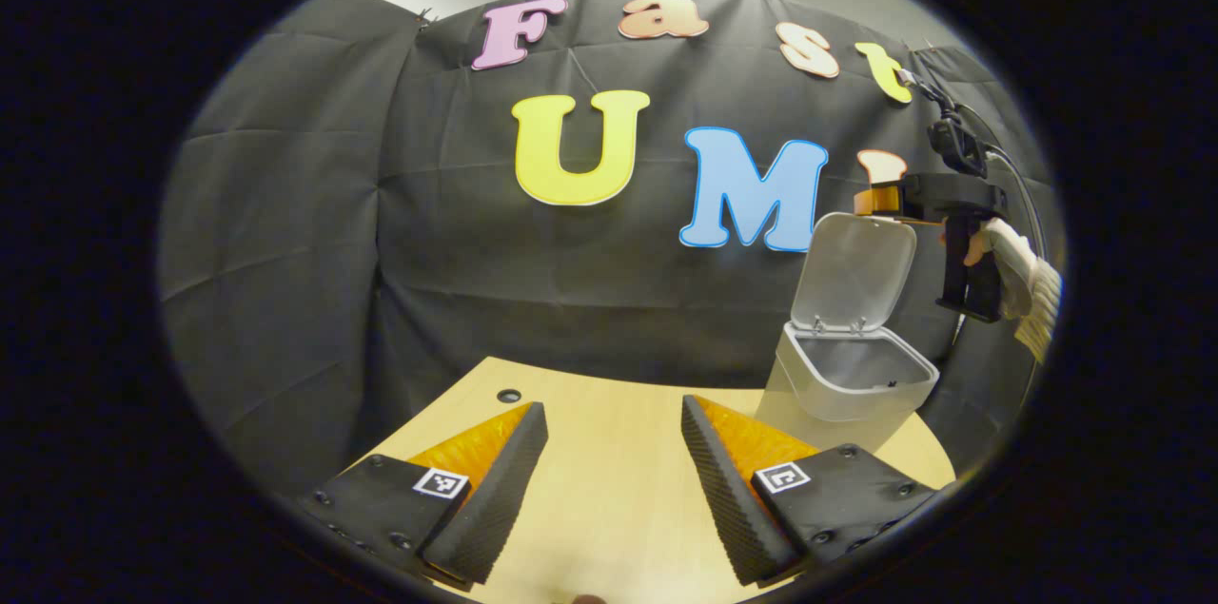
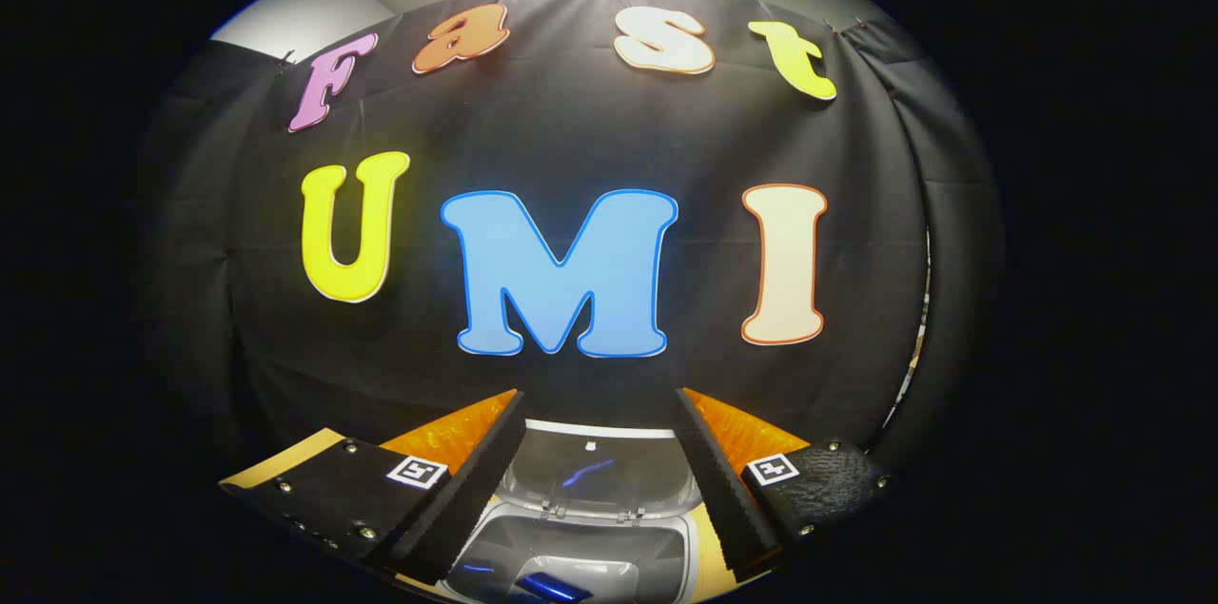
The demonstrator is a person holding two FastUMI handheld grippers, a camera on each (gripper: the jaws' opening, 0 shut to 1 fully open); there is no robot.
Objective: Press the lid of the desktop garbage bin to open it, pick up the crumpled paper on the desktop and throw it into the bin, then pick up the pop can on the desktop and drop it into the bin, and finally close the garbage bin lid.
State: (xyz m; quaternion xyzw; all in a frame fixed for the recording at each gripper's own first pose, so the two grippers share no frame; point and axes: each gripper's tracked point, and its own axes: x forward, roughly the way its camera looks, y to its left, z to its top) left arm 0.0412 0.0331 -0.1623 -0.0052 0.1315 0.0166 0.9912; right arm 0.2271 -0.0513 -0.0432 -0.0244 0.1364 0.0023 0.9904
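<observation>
I find the bin (image 1: 852, 376) standing open on the counter (image 1: 609, 490) with something blue inside, my right gripper (image 2: 598, 457) spread empty above it, left gripper (image 1: 614, 480) spread empty, so I judge closing calls for pressing the raised lid (image 1: 856, 271) gently forward and down.

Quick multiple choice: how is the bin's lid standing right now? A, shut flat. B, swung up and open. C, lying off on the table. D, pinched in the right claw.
B: in the left gripper view the bin has its lid hinged upright behind the open mouth, and the right claw sits by the lid's top edge without holding it.
</observation>
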